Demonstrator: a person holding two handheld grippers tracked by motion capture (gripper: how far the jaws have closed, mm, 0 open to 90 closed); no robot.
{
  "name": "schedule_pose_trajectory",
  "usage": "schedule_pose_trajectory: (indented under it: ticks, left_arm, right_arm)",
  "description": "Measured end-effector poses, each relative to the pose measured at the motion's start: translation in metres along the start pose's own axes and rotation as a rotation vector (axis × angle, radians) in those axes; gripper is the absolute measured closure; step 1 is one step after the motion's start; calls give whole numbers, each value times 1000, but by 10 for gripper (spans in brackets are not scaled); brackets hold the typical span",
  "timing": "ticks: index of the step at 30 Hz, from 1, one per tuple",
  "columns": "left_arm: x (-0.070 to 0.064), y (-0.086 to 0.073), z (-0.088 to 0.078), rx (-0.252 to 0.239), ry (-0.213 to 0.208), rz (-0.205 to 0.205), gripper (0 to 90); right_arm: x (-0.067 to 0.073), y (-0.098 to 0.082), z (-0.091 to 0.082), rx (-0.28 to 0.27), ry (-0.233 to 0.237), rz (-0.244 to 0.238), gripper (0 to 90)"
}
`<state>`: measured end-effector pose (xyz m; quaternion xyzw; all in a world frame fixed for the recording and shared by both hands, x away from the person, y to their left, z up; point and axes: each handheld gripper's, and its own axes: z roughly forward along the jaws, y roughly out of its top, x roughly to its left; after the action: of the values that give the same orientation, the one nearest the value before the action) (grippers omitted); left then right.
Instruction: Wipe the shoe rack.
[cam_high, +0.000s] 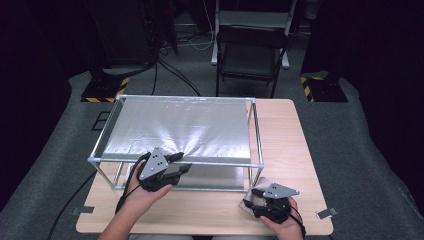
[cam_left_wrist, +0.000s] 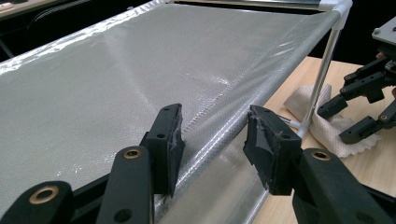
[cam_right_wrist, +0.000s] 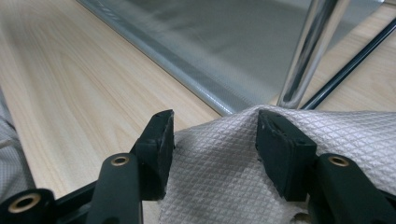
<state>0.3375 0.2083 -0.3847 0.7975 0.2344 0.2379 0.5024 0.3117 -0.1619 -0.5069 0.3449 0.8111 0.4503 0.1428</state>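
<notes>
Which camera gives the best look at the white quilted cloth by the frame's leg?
The right gripper view: the white quilted cloth lies close up there, its diamond weave sharp. The left gripper view shows it farther off, bunched at the leg; the high view shows a small corner.

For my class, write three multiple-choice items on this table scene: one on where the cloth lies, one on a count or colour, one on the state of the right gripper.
1. Where does the white cloth lie?
A. On top of the silver sheet
B. On the table by the near right leg of the metal frame
C. On the chair behind the table

2. How many grippers are over the table?
A. One
B. Two
C. Three

3. How does the right gripper stand?
A. Open, with cloth between its jaws
B. Shut on a frame leg
C. Open over bare wood

Key: 1 B, the high view shows the cloth at the metal frame corner leg. 2 B, the left gripper and the right one. 3 A, the right gripper view shows the jaws apart with cloth between them.
</notes>
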Motion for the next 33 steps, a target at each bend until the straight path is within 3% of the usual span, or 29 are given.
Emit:
schedule_pose_trajectory:
  ticks: [9,18,24,26,33]
  left_arm:
    - [0,0,0,0,2,-2,552]
    - [0,0,0,-1,0,-5,552]
    - [0,0,0,-1,0,-4,552]
    - [0,0,0,-1,1,-4,552]
    - [0,0,0,-6,-2,-7,552]
  right_arm:
    - [-2,-1,-23,-42,-24,13,491]
    - [-19,-25,-36,-8,-93,52,523]
    - [-20,-32,-27,47,-124,17,495]
    - [-18,-30,-21,45,-125,-4,494]
    - [-18,-20,-3,29,-128,2,506]
